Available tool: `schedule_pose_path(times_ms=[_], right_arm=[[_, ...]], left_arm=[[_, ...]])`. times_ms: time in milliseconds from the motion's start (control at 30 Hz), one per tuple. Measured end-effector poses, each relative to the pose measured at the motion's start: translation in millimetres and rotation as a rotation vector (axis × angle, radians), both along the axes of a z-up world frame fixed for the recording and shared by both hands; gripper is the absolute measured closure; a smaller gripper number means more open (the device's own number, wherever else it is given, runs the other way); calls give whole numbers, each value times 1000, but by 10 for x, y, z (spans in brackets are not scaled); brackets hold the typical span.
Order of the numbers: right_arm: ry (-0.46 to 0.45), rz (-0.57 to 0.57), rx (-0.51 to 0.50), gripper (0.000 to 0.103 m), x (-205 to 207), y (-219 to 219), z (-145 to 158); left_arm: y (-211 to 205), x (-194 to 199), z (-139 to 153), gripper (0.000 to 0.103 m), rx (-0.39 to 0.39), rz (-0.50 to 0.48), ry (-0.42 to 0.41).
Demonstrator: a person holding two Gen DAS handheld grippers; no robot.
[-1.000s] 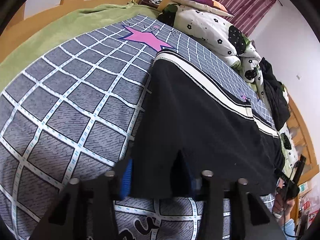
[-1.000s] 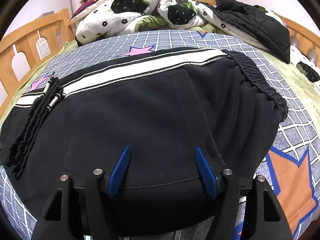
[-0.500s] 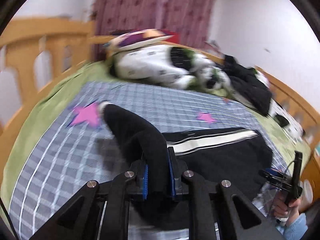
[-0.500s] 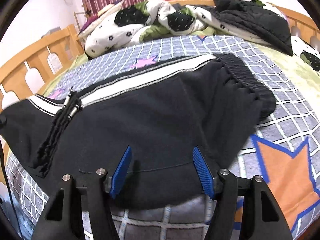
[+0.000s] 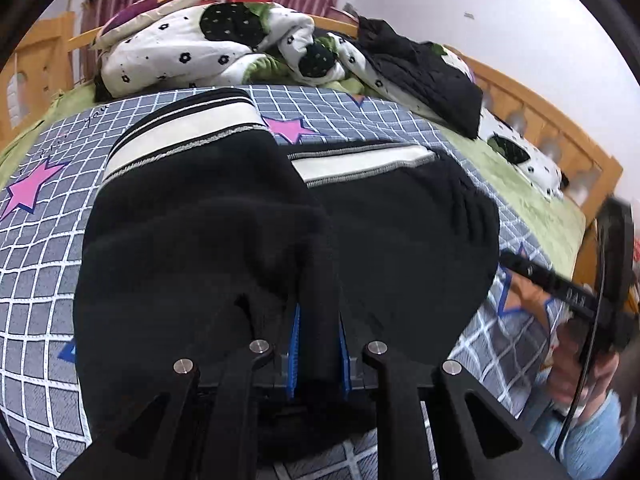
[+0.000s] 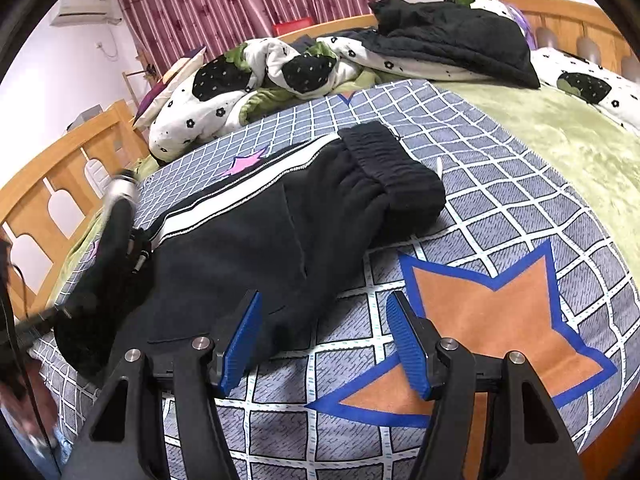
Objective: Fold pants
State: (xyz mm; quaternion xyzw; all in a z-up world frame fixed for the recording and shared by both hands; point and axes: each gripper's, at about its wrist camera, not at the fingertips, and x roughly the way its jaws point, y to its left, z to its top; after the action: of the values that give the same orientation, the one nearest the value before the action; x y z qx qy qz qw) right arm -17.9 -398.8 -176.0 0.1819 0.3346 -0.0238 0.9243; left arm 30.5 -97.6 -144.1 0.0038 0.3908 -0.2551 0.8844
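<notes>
The black pants (image 5: 208, 216) lie across the grid-patterned bedspread (image 6: 500, 216) on the bed, their white side stripe (image 5: 176, 144) facing up and the gathered elastic waistband (image 6: 384, 160) resting toward the middle of the cover. The leg end is doubled back over the rest — the stripe shows twice in the left wrist view, one run stacked in front of the other — which reads as the first lengthwise fold under way. That doubled part is up because the left hand-held gripper (image 5: 318, 354) has its blue pads pressed together on a ridge of the black cloth, pinching it; its jaws have just been closing on that fabric. The grip sits at the hem end, likely so the whole leg can be carried toward the waistband in one sweep. The right hand-held gripper (image 6: 324, 344) is spread, with nothing between its pads; it hovers just off the near edge of the pants above the orange star (image 6: 492, 320) printed on the spread, seemingly kept clear of the fold. No containers appear in either view, so there is nothing to report inside any. Farther out, a crumpled flower-print duvet (image 6: 224, 92) and a dark quilted jacket (image 6: 460, 40) are heaped near the wooden bed frame (image 6: 56, 184), well apart from the pants, leaving flat bedspread around them.
</notes>
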Motion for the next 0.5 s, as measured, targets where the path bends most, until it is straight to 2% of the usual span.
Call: schedule_pose_path(times_ms=[100,167,233,300,400,500], right_arm=[[8,27,-2,40,34,95,2],[5,57,-16,40,66,212,38],[-3,96,-27,40,115,374,98],[-9,128,-27,40,159,517,149],[-11,199,7,40,265,797,254],[-7,250,59,40,394,1074,340]], left_arm=[[165,-133,160,79,-50,-64,-22],[325,-241,256,78,-74,-95,-30],[523,-367,310,67,-50,-68,-71],[774,-436,272,42,-30,-10,-95],[1128,-413,58,41,-9,108,-50],[1372,-389,-191,41,-85,155,53]])
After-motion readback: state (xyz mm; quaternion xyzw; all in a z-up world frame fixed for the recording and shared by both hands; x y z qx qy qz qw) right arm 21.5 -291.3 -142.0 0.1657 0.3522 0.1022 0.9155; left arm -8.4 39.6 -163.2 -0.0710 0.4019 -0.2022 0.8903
